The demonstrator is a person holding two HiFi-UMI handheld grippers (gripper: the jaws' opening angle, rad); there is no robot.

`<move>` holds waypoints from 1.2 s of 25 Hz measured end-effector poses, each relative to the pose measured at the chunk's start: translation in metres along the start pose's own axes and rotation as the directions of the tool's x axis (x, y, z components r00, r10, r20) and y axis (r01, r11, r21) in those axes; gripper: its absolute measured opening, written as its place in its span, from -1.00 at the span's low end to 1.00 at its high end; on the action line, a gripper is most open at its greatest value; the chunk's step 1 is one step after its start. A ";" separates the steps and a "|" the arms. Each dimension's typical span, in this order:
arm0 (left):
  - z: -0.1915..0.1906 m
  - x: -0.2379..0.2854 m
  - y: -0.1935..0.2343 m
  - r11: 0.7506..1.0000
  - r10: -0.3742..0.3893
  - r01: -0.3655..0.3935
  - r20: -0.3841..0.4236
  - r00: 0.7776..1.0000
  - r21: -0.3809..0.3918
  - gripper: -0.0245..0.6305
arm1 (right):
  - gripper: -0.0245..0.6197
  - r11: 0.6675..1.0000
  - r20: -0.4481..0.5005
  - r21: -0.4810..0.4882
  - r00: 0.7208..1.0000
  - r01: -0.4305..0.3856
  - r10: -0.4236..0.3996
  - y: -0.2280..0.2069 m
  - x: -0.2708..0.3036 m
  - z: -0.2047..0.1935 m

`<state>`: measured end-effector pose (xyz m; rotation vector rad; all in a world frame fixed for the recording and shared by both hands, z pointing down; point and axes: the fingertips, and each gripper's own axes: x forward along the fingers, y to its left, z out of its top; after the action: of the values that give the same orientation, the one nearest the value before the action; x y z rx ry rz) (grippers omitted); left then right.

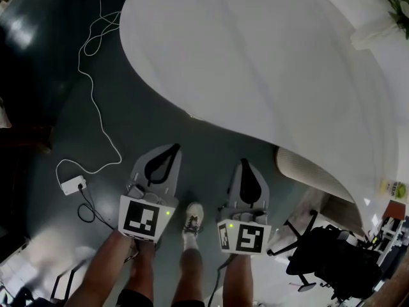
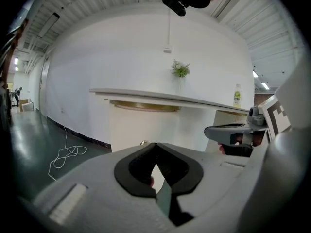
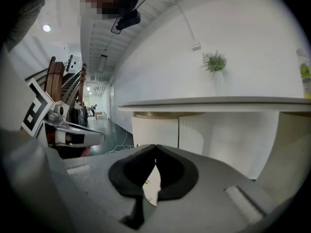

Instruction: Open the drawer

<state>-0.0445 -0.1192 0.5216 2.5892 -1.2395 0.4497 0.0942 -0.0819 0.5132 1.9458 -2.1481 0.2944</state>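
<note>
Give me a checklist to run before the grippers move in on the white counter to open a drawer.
1. Left gripper empty: ok, jaws together on nothing.
2. Right gripper empty: ok, jaws together on nothing.
3. Open for a grasp: not ok, both are shut.
4. Drawer found: cannot tell; only a plain cabinet front under the counter shows.
5. Cable clear of the shoe: ok, it lies on the floor, off to the left.

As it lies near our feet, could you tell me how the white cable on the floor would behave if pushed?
The white cable lies in loose loops, so it is probably floppy and would bunch rather than slide whole. It looks thin, so likely light; its white box might drag behind.
</note>
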 end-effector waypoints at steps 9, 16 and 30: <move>-0.031 0.030 0.004 1.000 -0.023 0.022 0.008 1.000 0.018 -0.89 | -0.91 1.000 -0.024 -0.007 1.000 -0.001 0.001 0.002 0.017 -0.040; -0.034 0.052 0.007 0.999 -0.035 0.035 -0.006 0.999 0.022 -0.89 | -0.91 1.000 -0.016 -0.003 1.000 0.010 -0.010 0.000 0.026 -0.041; -0.022 0.120 0.023 0.999 -0.013 0.010 0.071 0.997 0.053 -0.38 | -0.91 0.999 -0.034 0.014 0.999 0.029 -0.029 -0.014 0.028 -0.054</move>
<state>0.0046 -0.2116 0.5888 2.6771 -1.2509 0.3960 0.1071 -0.0938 0.5729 1.9637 -2.1003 0.3361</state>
